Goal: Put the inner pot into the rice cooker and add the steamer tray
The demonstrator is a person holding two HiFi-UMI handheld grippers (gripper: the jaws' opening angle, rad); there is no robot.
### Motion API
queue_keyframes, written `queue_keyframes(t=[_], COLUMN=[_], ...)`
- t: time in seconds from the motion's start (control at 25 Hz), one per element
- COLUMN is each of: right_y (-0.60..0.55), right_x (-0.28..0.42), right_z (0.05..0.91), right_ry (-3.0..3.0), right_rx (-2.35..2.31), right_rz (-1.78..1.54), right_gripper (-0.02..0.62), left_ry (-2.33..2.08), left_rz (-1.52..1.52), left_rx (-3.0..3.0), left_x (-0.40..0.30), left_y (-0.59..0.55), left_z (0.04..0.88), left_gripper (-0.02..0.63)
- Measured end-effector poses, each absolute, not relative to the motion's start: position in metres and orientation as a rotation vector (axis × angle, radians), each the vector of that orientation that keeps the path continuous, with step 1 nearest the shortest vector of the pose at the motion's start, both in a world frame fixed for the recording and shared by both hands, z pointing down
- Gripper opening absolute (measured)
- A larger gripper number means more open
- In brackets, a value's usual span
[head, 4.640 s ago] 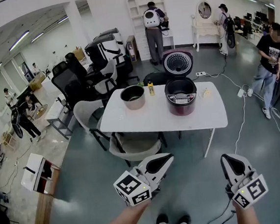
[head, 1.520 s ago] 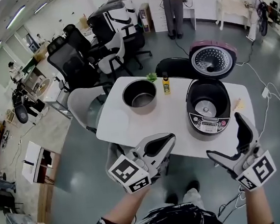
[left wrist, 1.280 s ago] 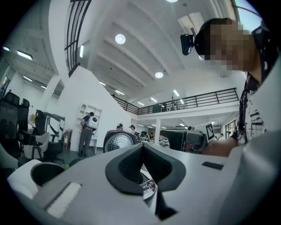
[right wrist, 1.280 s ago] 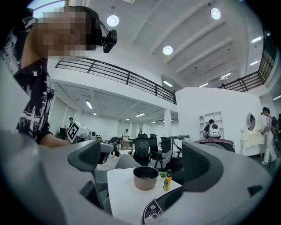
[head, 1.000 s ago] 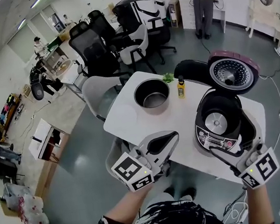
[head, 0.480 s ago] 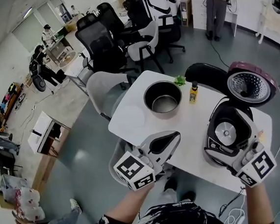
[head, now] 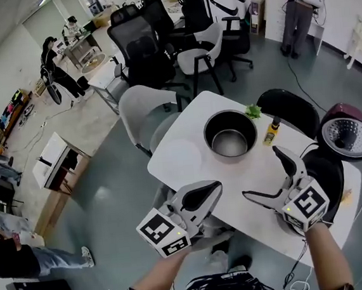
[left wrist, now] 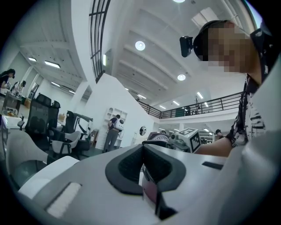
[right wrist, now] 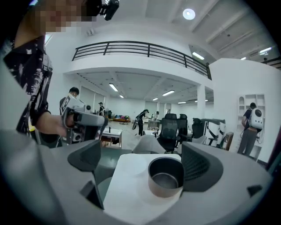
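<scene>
The metal inner pot (head: pixel 230 135) stands empty and upright on the white table (head: pixel 182 157). In the right gripper view the pot (right wrist: pixel 166 176) shows ahead, between the two spread jaws. My right gripper (head: pixel 263 174) is open above the table's near side and points at the pot without touching it. The dark red rice cooker (head: pixel 333 166) stands at the table's right end with its lid (head: pixel 350 137) up, and the gripper hides part of it. My left gripper (head: pixel 199 197) is shut and empty, hovering by the table's near edge. No steamer tray shows.
A small yellow bottle (head: pixel 270 132) and a green sprig (head: pixel 252 111) sit just behind the pot. A grey chair (head: pixel 140 108) stands at the table's left, with black office chairs (head: pixel 143 46) beyond it. People stand at the room's far side.
The view has closed in on the table. My right gripper has swung left from in front of the cooker toward the pot, jaws spread. The left gripper stays shut.
</scene>
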State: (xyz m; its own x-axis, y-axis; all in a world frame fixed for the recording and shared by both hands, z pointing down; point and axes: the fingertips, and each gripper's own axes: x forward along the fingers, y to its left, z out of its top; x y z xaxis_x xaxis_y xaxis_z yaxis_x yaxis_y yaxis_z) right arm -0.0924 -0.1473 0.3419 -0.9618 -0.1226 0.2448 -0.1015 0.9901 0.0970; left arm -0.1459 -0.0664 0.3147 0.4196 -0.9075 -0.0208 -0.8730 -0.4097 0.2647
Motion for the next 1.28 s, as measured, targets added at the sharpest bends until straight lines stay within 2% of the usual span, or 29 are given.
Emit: queue_keyframes(t=[0.24, 0.48, 0.72, 0.96, 1.04, 1.12, 1.2, 1.28], right_y=[-0.214, -0.301, -0.338, -0.364, -0.366, -0.368, -0.369, -0.37], right_x=[-0.136, -0.137, -0.142, -0.142, -0.14, -0.138, -0.137, -0.138], right_z=[0.409, 0.486, 0.545, 0.588, 0.6, 0.609, 0.617, 0.622], right_ry=[-2.804, -2.643, -2.48, -2.339, -2.294, -2.257, -2.231, -2.212], right_rx=[0.342, 0.667, 0.809, 0.899, 0.911, 0.919, 0.93, 0.934], right_rz=[0.136, 0.506, 0.879, 1.05, 1.093, 1.096, 1.096, 1.122], right_gripper=[0.528, 0.528, 0.526, 0.52, 0.481, 0.374, 0.24, 0.197], left_ry=[-1.574, -1.568, -1.563, -1.57, -1.573, -1.58, -1.591, -1.601], left_rz=[-0.267, -0.281, -0.304, -0.319, -0.322, -0.321, -0.321, -0.321], left_rx=[2.395, 2.343, 2.303, 2.258, 2.245, 2.232, 2.217, 2.205], left_x=[-0.19, -0.223, -0.244, -0.258, -0.261, -0.266, -0.271, -0.276], left_y=[-0.066, -0.08, -0.084, -0.083, -0.082, -0.079, -0.078, -0.076], left_z=[0.341, 0.37, 0.389, 0.405, 0.409, 0.413, 0.418, 0.42], left_gripper=[0.005, 0.006, 0.006, 0.005, 0.006, 0.005, 0.006, 0.005])
